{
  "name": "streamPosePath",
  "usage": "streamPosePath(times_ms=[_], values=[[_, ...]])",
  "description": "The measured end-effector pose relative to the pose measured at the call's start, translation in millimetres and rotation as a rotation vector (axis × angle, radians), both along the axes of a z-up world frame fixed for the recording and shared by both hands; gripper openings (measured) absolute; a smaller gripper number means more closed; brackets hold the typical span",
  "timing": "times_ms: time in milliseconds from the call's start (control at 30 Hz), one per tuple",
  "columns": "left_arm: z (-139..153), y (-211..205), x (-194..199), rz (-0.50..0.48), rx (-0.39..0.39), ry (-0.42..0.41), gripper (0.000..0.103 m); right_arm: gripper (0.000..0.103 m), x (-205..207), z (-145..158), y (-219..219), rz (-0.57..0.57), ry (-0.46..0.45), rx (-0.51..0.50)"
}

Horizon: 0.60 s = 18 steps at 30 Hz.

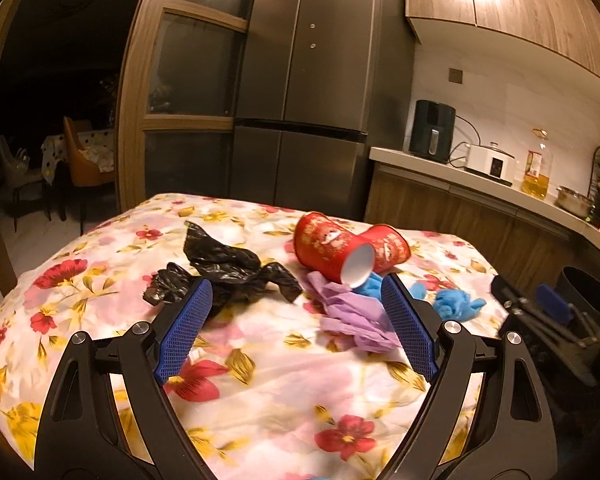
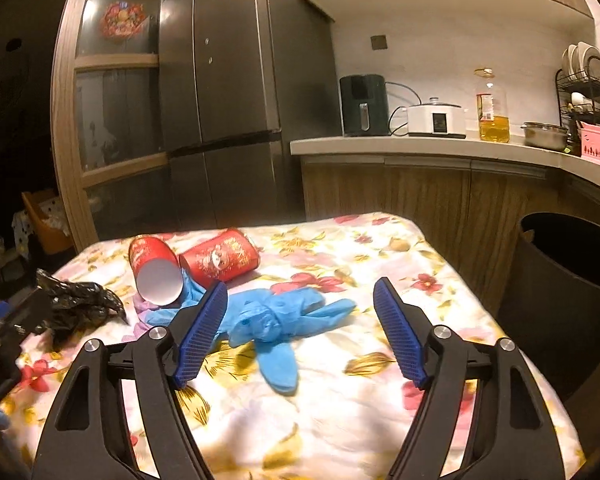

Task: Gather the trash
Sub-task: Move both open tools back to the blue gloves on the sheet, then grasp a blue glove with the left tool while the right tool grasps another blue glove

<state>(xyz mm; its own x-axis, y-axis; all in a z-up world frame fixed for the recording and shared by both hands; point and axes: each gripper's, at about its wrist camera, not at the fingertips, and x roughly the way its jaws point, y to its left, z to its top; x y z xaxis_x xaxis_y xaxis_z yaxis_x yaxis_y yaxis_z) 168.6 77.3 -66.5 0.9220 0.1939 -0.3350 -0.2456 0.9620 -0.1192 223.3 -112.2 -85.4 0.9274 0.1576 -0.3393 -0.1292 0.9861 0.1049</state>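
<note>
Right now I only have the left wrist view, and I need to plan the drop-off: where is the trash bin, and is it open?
Observer: The dark round bin stands on the floor just off the right side of the floral-covered table. Its top is open.
Operator: And the blue glove behind my finger?
Observer: The blue glove lies crumpled on the cloth, ahead of the right gripper, whose jaws are open and not closed on it.
</note>
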Motion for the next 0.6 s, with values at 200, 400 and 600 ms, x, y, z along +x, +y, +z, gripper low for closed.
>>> streamPosePath(times_ms=[200,400,600], values=[[-1.9,7.3,7.8,-0.001,-0.007,0.002,0.085,0.072,18.2,-6.8,15.8,0.0,0.021,-0.002],[-5.6,6.4,16.4,-0.023,-0.017,0.01,0.085,0.066,31.0,-22.4,23.3,-0.008,0.084,-0.032],[-8.6,1.3,24.5,-0.058,-0.021,0.02,0.085,0.042,39.7,-32.0,25.4,0.007,0.136,-0.037]])
